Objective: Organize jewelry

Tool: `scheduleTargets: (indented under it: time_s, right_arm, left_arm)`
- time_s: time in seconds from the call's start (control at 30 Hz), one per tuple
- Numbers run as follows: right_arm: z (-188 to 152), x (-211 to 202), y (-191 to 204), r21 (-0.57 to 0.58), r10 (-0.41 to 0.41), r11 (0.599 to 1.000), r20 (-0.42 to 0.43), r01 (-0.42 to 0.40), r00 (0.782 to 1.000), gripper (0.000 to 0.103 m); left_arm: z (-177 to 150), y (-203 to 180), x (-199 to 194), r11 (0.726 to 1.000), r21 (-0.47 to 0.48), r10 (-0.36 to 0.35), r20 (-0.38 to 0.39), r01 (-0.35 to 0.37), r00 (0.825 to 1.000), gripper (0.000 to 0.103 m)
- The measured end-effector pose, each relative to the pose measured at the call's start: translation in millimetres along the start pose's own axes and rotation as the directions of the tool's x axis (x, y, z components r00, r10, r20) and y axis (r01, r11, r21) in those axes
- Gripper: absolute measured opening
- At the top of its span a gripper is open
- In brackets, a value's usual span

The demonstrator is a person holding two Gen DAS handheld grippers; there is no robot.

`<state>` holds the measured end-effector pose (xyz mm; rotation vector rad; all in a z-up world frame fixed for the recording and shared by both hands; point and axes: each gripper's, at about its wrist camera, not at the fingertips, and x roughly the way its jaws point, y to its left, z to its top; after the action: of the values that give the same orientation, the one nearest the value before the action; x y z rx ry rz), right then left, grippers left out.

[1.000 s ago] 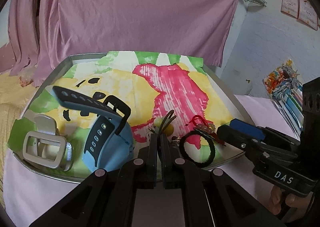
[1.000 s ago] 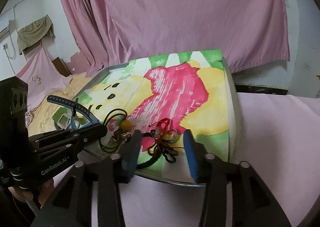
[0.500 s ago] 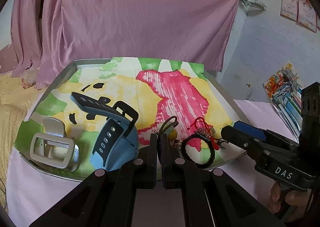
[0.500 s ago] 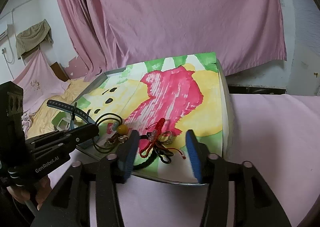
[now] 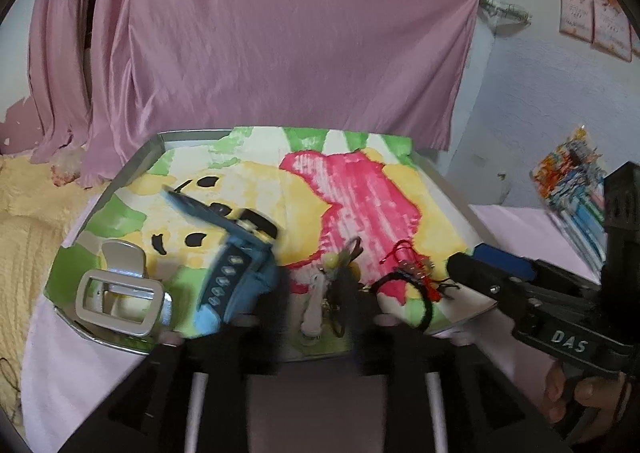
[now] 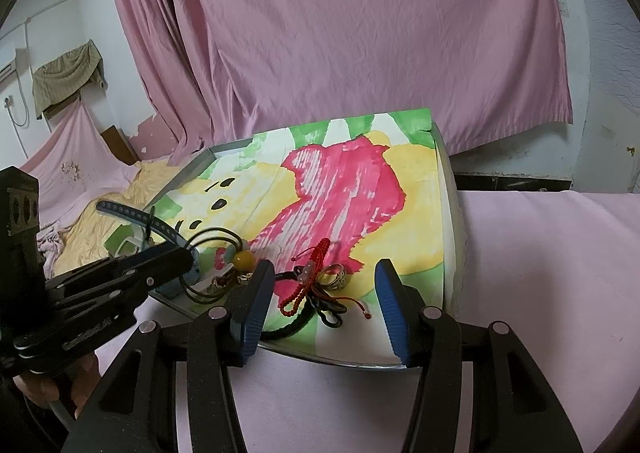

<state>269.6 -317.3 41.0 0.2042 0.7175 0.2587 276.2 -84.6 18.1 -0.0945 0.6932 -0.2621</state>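
Sorting step under way. Left hand-held gripper (image 5: 316, 317) blurred, fingers apart around beaded cord (image 6: 224, 261). Right hand-held gripper (image 6: 322, 307) spread wide over red bracelet (image 6: 306, 281) at tray (image 6: 450, 213) near edge. Next: lower, close on bracelet.

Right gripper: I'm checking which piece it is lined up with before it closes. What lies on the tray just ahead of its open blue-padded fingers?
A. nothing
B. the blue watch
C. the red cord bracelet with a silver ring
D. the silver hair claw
C: in the right wrist view the red cord bracelet and silver ring lie on the tray just ahead of the open right gripper.
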Motion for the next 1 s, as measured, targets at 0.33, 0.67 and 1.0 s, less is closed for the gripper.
scheduleTargets:
  time_s: [0.33, 0.67, 1.0]
  right_arm:
    - [0, -2, 0, 0.001, -0.005, 1.000, 0.008, 0.005, 1.000, 0.047]
    - [0, -9, 2, -0.013, -0.030, 0.999, 0.050, 0.031, 0.998, 0.056]
    - [-3, -21, -4, 0.008, -0.052, 0.999, 0.097, 0.051, 0.994, 0.062]
  left_arm:
    - [1, 3, -7, 1.000, -0.007, 0.023, 0.040, -0.023, 0.999, 0.051]
    - [-1, 8, -14, 0.999, -0.038, 0.041, 0.067, -0.039, 0.997, 0.068]
    - [-9, 10, -22, 0.999, -0.038, 0.008, 0.091, -0.005, 0.996, 0.085]
